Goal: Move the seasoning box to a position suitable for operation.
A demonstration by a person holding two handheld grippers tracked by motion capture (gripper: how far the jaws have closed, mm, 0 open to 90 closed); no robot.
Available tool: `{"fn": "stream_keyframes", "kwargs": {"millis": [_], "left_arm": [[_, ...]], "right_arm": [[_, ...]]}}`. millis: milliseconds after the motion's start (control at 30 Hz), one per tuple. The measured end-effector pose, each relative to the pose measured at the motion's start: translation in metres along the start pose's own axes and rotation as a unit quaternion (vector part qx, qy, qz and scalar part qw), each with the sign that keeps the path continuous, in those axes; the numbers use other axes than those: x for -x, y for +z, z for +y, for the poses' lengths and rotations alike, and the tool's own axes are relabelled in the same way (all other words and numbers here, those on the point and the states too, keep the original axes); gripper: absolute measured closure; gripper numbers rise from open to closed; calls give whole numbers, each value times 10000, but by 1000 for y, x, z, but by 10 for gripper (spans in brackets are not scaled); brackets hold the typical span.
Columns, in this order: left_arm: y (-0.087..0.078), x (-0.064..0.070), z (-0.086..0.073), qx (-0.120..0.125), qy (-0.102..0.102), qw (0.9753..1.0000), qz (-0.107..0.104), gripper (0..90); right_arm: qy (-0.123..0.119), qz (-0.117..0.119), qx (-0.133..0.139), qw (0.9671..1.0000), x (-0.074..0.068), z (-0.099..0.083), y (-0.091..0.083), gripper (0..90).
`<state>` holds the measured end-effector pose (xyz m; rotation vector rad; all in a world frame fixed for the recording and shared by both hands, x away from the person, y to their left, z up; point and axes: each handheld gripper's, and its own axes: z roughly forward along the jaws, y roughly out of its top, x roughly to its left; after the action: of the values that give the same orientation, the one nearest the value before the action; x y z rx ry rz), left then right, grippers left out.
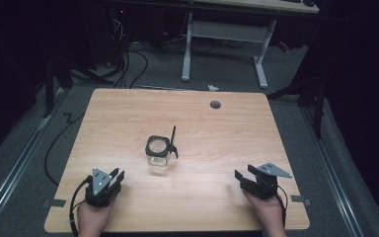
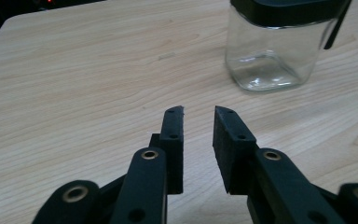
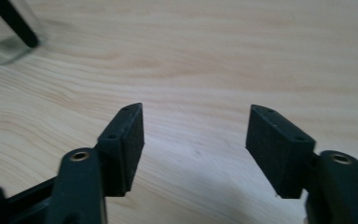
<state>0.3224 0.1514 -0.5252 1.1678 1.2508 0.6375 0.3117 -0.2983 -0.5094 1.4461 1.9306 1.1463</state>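
Observation:
A square clear glass jar with a black rim and a black lid hinged up at its right side stands upright near the middle of the wooden table. My left gripper rests at the front left, held by a hand, its jaws a narrow gap apart and empty. In the left gripper view the jar stands ahead and to the right of that gripper. At the front right, my right gripper stands wide open and empty. The right gripper view has the jar's corner at its upper left.
A dark round cable hole sits in the table's far right part. Behind the table stands a desk with white legs, and cables lie on the grey floor. Metal rails run along both sides.

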Motion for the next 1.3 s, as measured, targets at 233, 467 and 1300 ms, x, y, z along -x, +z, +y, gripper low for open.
{"fn": "stream_keyframes", "kwargs": {"millis": [233, 467, 1300], "left_arm": [[-1, -7, -3, -146, -101, 9998, 71, 811], [0, -5, -4, -120, -80, 9999, -37, 824], [54, 13, 12, -327, -63, 9994, -32, 900]], "right_arm": [[-80, -163, -79, 9998, -4, -5, 8, 431], [-69, -190, 26, 9998, -2, -7, 9, 435], [-401, 196, -146, 9989, -8, -8, 7, 666]]}}
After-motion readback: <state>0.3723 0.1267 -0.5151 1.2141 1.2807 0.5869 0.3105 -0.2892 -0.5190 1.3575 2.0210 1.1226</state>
